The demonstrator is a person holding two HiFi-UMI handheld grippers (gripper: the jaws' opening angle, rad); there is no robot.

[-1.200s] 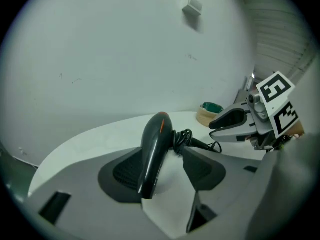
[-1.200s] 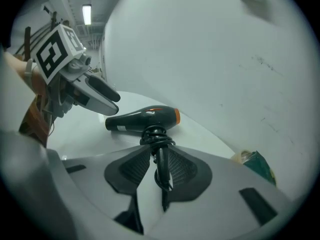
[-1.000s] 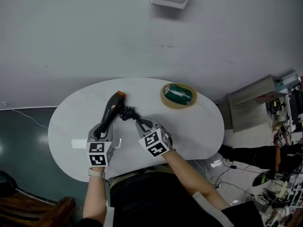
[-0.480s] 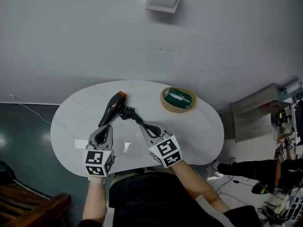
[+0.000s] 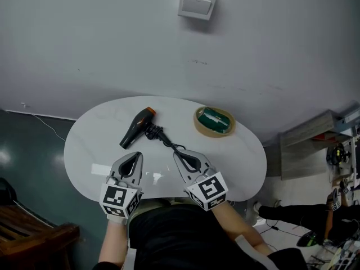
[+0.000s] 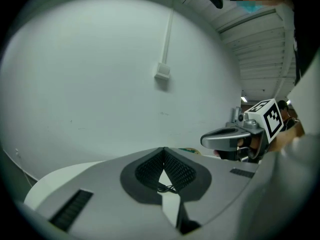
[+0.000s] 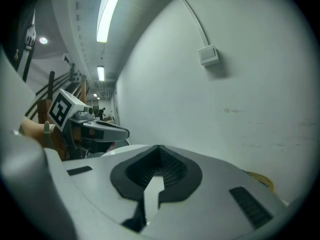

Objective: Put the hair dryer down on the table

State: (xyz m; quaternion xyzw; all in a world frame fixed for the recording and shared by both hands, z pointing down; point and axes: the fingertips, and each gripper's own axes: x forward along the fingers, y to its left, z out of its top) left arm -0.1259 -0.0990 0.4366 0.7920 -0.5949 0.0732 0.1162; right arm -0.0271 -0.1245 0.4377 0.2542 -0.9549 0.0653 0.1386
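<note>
Head view: black hair dryer (image 5: pixel 135 129) with an orange nozzle flat on the white oval table (image 5: pixel 84 151), on its far left part, free of both grippers; black cord (image 5: pixel 163 138) bunched by the handle and trailing toward the near edge. Roll of tape (image 5: pixel 214 121) near the far right edge, well apart from the dryer. Left gripper (image 5: pixel 136 154) and right gripper (image 5: pixel 177 153) side by side over the near edge, both pointing toward the wall, each with jaws together and nothing between them. White box (image 5: pixel 196 4) high on the wall. Left gripper view: jaws pressed tip to tip, empty, a bit of cord visible below through the gap; right gripper off to the right. Right gripper view: jaws likewise closed on nothing, left gripper at the left, rim of the tape roll at lower right.
</note>
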